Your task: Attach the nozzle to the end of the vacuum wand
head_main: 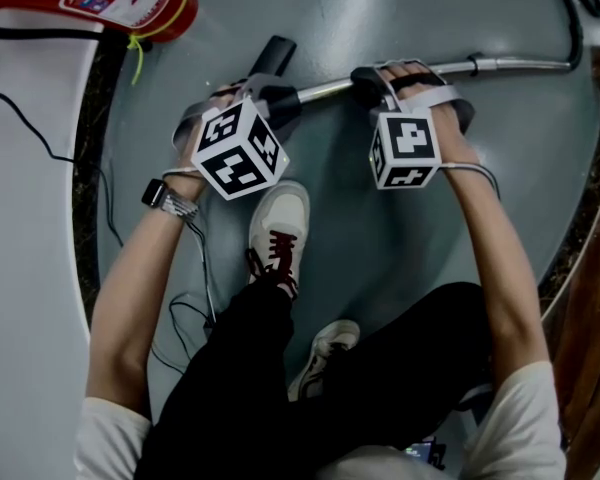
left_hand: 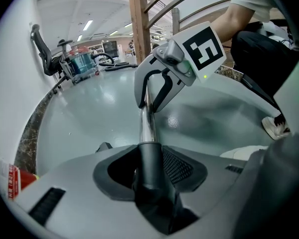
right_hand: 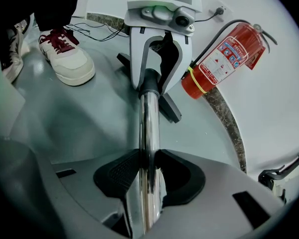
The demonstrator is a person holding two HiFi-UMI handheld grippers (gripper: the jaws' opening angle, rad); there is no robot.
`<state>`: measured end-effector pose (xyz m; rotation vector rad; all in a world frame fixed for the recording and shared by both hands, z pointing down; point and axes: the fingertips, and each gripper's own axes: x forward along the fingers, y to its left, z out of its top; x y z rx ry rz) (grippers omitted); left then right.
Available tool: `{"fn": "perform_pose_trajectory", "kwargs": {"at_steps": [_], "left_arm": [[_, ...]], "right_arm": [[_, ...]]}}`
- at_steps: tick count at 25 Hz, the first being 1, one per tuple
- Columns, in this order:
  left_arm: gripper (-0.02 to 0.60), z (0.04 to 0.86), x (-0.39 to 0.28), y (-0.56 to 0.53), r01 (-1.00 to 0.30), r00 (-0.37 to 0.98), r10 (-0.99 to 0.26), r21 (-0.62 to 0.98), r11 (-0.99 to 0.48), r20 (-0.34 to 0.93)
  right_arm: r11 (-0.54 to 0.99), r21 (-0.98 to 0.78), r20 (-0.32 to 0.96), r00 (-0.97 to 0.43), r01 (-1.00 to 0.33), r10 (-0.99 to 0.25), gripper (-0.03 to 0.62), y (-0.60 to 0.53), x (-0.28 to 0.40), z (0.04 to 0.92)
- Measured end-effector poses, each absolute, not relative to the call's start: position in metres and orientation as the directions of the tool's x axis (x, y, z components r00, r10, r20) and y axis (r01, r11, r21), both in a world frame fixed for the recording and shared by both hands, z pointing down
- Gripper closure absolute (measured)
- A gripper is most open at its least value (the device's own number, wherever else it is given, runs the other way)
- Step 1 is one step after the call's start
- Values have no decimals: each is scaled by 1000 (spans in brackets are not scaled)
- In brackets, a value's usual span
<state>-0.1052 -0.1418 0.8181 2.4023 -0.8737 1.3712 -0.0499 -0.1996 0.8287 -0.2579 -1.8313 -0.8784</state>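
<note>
L hand-held gripper (left_hand: 147,169) grips nozzle (head_main: 276,56) neck; R hand-held gripper (right_hand: 148,171) grips wand (right_hand: 149,123), nozzle on wand end

Left gripper (left_hand: 150,171) tight on black nozzle neck (left_hand: 149,156), chrome wand (left_hand: 148,123) beyond in the right gripper (left_hand: 150,103).

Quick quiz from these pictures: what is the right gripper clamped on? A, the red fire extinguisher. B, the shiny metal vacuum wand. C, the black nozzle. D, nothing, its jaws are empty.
B: in the right gripper view the right gripper has both pads pressed on the chrome wand, while the nozzle sits further along at the wand's far end.
</note>
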Motion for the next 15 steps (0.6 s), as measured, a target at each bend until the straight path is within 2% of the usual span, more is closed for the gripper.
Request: {"fn": "perform_pose_trajectory", "kwargs": {"at_steps": [8,15], "left_arm": [[420,832,-103,-137,-599,348,-354,-85,-796,868],[417,837,-101,-137,-619,344,-385,-101,-779,856]], "right_arm": [[700,445,876,-435,559,-210,445,-196,-47,841],[768,418,870,-457,485,-185,444,-195,-49,845]]}}
